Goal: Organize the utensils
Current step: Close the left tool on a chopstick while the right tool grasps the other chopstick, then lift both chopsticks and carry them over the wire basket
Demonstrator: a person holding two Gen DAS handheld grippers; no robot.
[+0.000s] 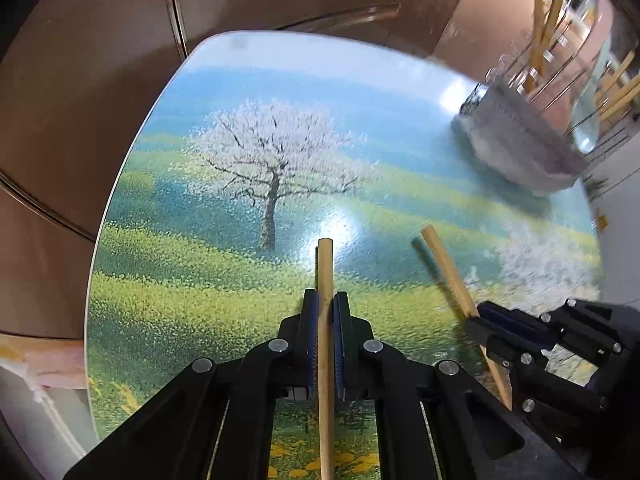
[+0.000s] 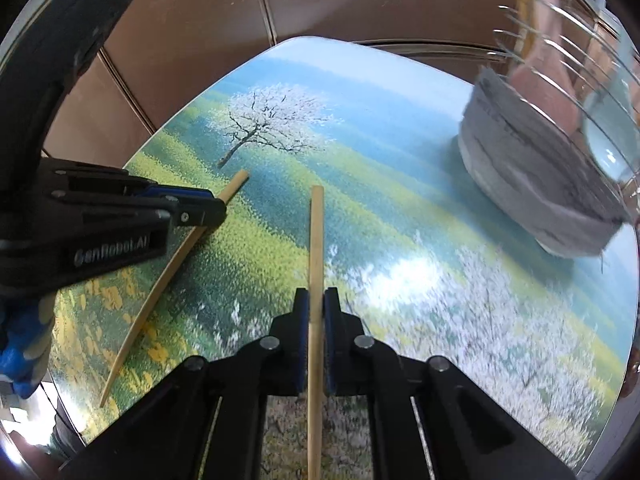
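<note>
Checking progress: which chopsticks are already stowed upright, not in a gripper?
The chopsticks in the wire holder, far right. The others are each clamped: one in the left gripper, one in the right gripper.

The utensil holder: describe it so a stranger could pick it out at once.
Start from the table printed with a blossoming tree in a green meadow. At its far right edge stands the utensil holder, a wire rack on a grey base, with chopsticks standing upright in it. Nothing else stands on the table; the other two chopsticks are held in the fingers.
</note>
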